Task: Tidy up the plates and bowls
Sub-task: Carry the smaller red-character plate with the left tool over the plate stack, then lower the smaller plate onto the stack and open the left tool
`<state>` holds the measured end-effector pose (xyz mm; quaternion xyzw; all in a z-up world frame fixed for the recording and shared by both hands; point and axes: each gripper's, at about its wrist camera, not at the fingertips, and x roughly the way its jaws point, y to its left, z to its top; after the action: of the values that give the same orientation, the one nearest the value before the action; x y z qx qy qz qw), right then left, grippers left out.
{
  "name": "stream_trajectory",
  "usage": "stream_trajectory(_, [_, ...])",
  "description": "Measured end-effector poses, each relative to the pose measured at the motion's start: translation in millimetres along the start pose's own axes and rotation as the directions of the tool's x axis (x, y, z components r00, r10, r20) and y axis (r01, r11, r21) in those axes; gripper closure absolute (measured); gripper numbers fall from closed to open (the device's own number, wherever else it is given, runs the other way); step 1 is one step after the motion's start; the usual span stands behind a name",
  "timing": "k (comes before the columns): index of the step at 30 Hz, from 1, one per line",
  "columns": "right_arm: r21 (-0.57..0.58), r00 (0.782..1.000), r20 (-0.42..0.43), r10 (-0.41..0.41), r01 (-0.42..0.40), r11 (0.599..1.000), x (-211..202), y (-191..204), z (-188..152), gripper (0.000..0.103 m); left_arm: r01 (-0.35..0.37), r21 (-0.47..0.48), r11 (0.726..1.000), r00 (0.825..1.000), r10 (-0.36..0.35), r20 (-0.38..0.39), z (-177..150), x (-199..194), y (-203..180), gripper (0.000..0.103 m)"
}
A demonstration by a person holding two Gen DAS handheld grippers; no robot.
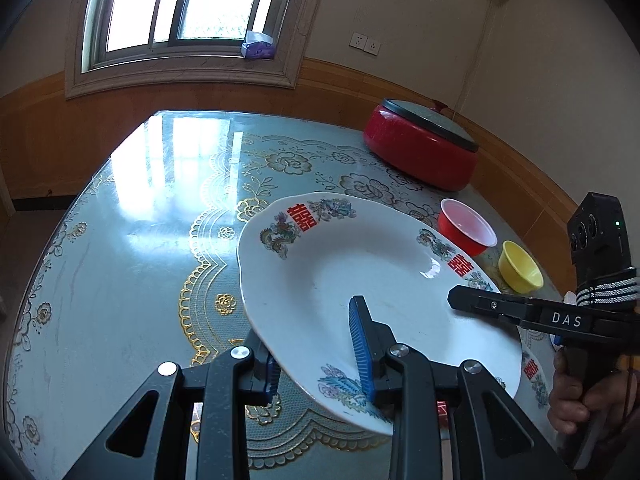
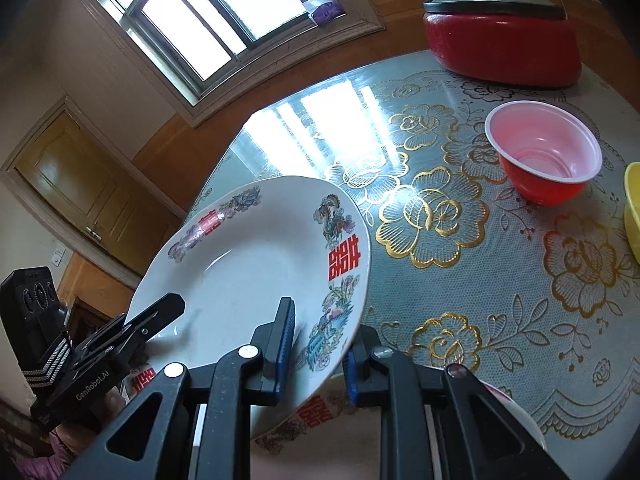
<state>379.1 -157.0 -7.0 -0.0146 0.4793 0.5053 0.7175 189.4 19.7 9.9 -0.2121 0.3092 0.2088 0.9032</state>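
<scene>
A white plate (image 1: 340,264) with red characters and painted birds on its rim hangs tilted above the table, held from two sides. My left gripper (image 1: 316,364) is shut on its near rim, one blue pad on top and one beneath. My right gripper (image 2: 320,356) is shut on the same plate (image 2: 248,264) at the opposite rim; its upper finger (image 1: 480,302) lies across the plate's right edge in the left wrist view. A second plate (image 1: 534,376) with the same pattern lies below (image 2: 316,414), mostly hidden.
A red plastic bowl (image 1: 466,226) (image 2: 544,152) and a yellow bowl (image 1: 520,268) (image 2: 634,208) stand on the flowered tablecloth (image 1: 160,240). A red pot with a dark lid (image 1: 420,148) (image 2: 500,40) sits at the table's far edge by the wall. A hand (image 1: 572,396) grips the right tool.
</scene>
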Motion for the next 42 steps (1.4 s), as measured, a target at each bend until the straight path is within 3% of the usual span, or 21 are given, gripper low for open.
stream_trajectory(10, [0.041, 0.998, 0.05, -0.028, 0.026, 0.999, -56, -10, -41, 0.082, 0.076, 0.046, 0.996, 0.997, -0.075, -0.021, -18, -11, -40, 0.071])
stream_trajectory(25, [0.105, 0.994, 0.074, -0.085, 0.077, 0.991, -105, -32, -88, 0.082, 0.174, 0.094, 0.98, 0.981, -0.164, -0.099, -54, -13, -93, 0.071])
stream_trajectory(42, [0.128, 0.992, 0.032, -0.119, 0.114, 0.985, -116, -54, -116, 0.082, 0.199, 0.094, 0.976, 0.968, -0.181, -0.175, -85, -3, -112, 0.07])
